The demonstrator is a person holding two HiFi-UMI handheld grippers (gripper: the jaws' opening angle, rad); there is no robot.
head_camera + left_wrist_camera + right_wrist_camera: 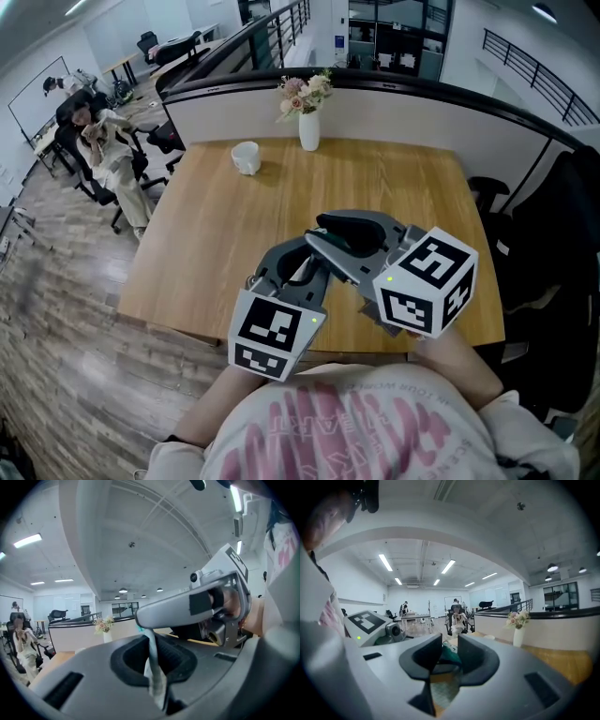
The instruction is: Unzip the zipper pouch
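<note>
Both grippers are held close together above the near edge of the wooden table [211,234], in front of my chest. The zipper pouch is almost hidden between them in the head view. My left gripper [302,267] is shut on a thin pale green edge of the pouch [153,667], which hangs down from its pads; the right gripper's body [211,606] crosses just above. My right gripper [450,651] stands open with a narrow gap, and a teal part of the pouch [451,658] lies between its jaws, with patterned pouch fabric below it.
A white cup [246,157] and a white vase of flowers [308,127] stand at the table's far side. A person sits on an office chair [103,150] off to the left. A dark chair [553,244] stands at the table's right.
</note>
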